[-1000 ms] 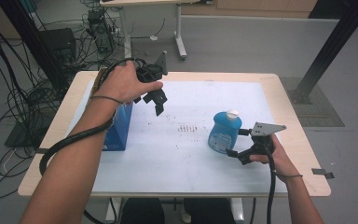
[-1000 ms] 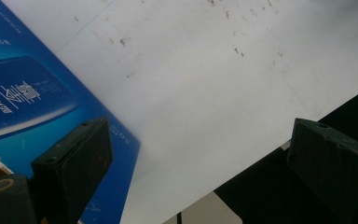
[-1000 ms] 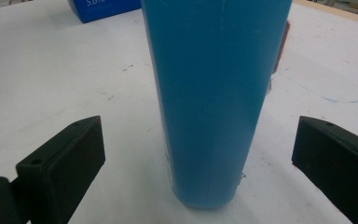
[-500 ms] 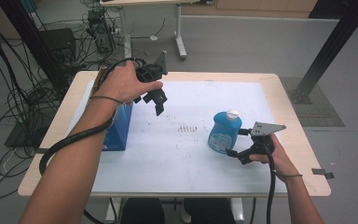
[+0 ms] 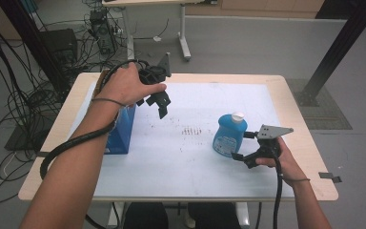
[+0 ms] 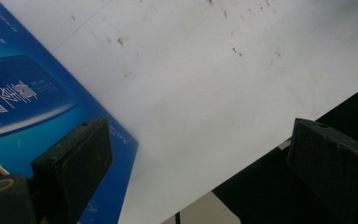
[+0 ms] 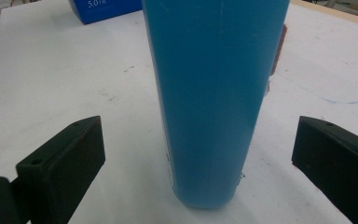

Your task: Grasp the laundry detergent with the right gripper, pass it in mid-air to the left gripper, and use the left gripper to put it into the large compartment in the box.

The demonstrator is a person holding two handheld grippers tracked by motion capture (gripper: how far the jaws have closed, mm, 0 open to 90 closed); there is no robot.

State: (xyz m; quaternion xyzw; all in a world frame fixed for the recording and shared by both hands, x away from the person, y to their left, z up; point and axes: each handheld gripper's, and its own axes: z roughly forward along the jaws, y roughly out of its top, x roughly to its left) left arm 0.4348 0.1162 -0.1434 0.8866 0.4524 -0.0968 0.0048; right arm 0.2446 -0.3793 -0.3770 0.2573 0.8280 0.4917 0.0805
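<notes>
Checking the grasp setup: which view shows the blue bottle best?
The high view: the whole blue bottle stands upright, white cap included, beside the open right gripper. The right gripper view shows its lower body between open jaws. The left gripper view faces elsewhere.

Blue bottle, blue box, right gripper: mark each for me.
blue bottle (image 5: 228,138): high view, on its label, mid-body.
blue box (image 5: 122,129): high view, on its side face.
right gripper (image 7: 198,168): right gripper view, midway between its open fingertips, at the bottle's base.
</notes>
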